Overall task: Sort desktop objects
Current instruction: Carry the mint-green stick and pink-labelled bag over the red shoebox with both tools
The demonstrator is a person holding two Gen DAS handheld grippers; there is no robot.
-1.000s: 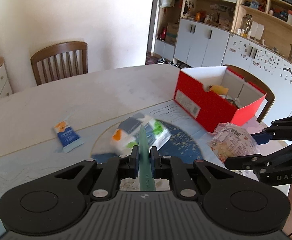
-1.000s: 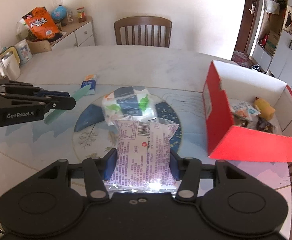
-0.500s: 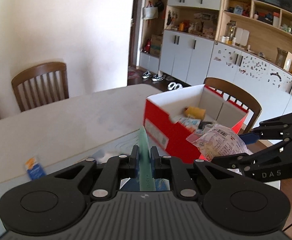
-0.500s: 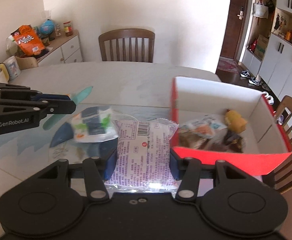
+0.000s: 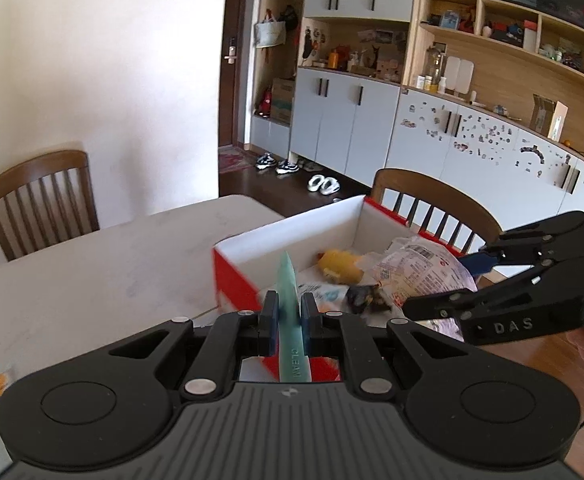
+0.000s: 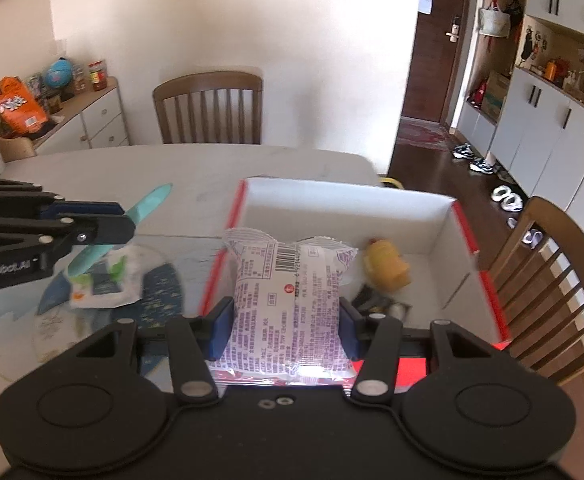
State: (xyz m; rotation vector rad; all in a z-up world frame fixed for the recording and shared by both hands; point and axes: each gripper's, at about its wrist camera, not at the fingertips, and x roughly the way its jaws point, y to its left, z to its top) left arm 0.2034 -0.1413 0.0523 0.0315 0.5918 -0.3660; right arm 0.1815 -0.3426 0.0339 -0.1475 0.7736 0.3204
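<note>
Above the red box (image 6: 488, 280), right hand-held gripper (image 6: 286, 320) angled down clamping snack packet (image 6: 288, 304)

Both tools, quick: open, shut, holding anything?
Left tool: shut on the thin teal strip.
Right tool: shut on the white snack packet, over the red box.

The right gripper (image 6: 286, 326) clamps a white snack packet with purple print (image 6: 288, 304) between its blue pads (image 6: 221, 330), the packet standing up above the near edge of the red box (image 6: 488, 280). Beyond the packet, inside the box, lie a yellow toy (image 6: 388, 266) and dark wrappers (image 6: 376, 302). Off to the left, the left gripper (image 6: 128, 222) pinches a teal flat tool (image 6: 148, 204). Below that tool a white-and-green packet (image 6: 106, 282) rests on the table (image 6: 172, 168).
</note>
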